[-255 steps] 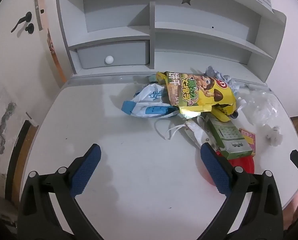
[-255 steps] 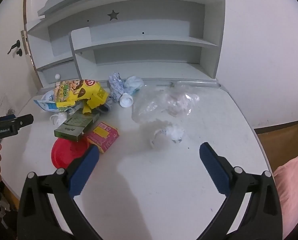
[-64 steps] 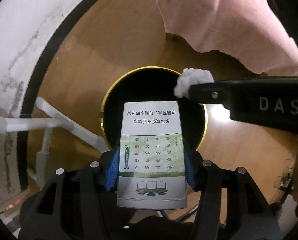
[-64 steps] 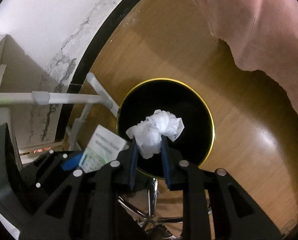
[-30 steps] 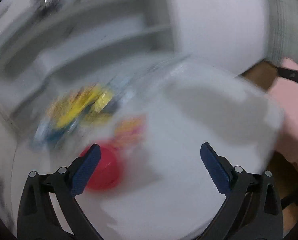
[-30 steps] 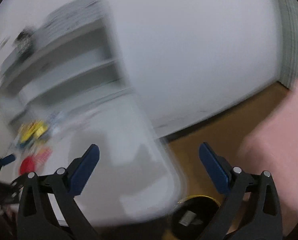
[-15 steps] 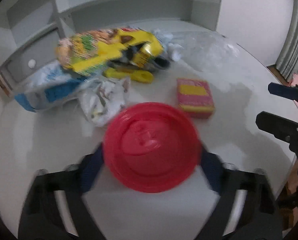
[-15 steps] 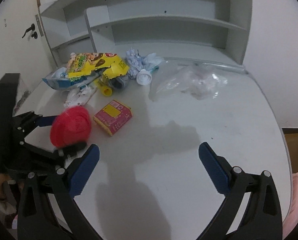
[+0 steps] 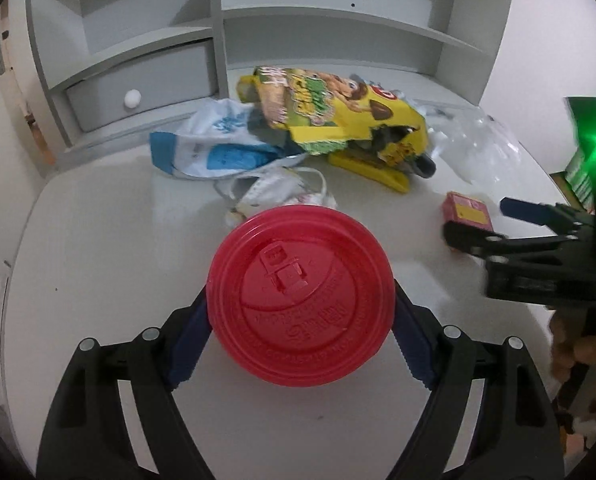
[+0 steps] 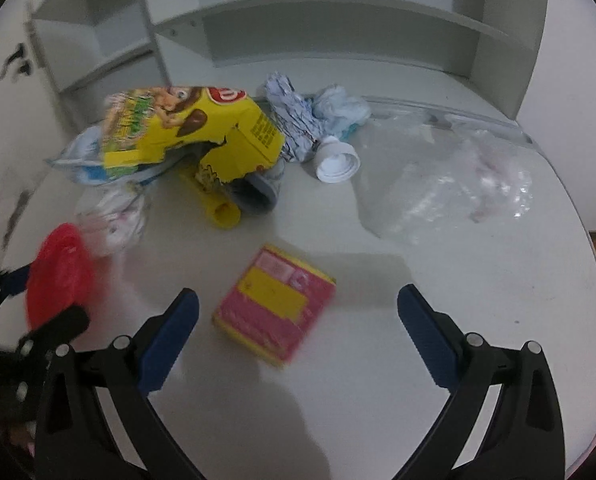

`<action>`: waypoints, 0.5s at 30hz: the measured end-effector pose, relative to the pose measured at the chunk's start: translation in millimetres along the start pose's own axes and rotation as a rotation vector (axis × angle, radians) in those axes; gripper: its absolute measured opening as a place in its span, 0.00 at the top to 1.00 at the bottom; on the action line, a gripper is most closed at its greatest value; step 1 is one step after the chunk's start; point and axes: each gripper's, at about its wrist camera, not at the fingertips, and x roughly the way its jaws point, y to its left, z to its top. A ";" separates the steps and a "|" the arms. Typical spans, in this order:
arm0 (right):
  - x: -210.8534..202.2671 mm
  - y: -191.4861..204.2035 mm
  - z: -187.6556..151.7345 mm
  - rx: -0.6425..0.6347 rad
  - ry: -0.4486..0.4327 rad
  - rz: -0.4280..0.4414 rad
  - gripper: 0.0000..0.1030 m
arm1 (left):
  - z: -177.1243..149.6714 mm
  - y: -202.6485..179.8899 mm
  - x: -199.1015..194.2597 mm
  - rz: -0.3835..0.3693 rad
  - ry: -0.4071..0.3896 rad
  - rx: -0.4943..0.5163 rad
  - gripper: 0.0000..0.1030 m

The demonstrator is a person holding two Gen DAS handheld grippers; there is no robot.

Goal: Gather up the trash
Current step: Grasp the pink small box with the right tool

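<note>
- Left wrist view: left gripper (image 9: 301, 322) is clamped on the red lid (image 9: 301, 297), blue pads pressing its rim on both sides. Lid looks lifted off the white table (image 9: 98, 280), tilted toward the camera.
- Risk: lid is thin and round, held only by its edges. It could flex and pop out, or pivot between the pads on the way to the bin. No bin is in view now.
- Right wrist view: right gripper (image 10: 298, 320) has its jaws wide apart and holds nothing. It hangs over the pink-and-yellow box (image 10: 274, 306), which lies flat on the table between the fingers.
- Risk: box sits skewed to the jaws, so closing may catch a corner and spin or shove it instead of gripping. View is blurred, so height above the box is unclear.
- The two grippers are near each other; a swing could knock them together.
- Still to collect: yellow snack bag (image 10: 190, 132), clear plastic bag (image 10: 449, 184), white cap (image 10: 335, 160), crumpled paper (image 10: 294, 120). The pile is tangled, so pulling one piece may drag others off the edge.
</note>
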 end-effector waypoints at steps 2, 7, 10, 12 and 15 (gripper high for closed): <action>7.4 4.7 -0.3 -0.005 0.001 -0.046 0.06 | 2.3 2.5 2.9 -0.009 0.002 -0.004 0.22; 5.9 -8.2 -5.2 0.002 0.004 -0.056 0.08 | -6.8 11.4 -6.3 -0.051 -0.003 -0.002 0.22; 2.4 -18.3 -9.5 -0.002 0.013 -0.065 0.08 | -9.7 14.0 -10.5 -0.058 0.000 0.008 0.22; 0.3 -23.0 -10.4 -0.013 0.015 -0.073 0.09 | -11.5 17.7 -9.9 -0.051 0.003 0.011 0.22; 1.5 -22.4 -8.8 -0.038 0.013 -0.029 0.19 | -13.2 24.4 -7.7 -0.050 0.005 -0.012 0.22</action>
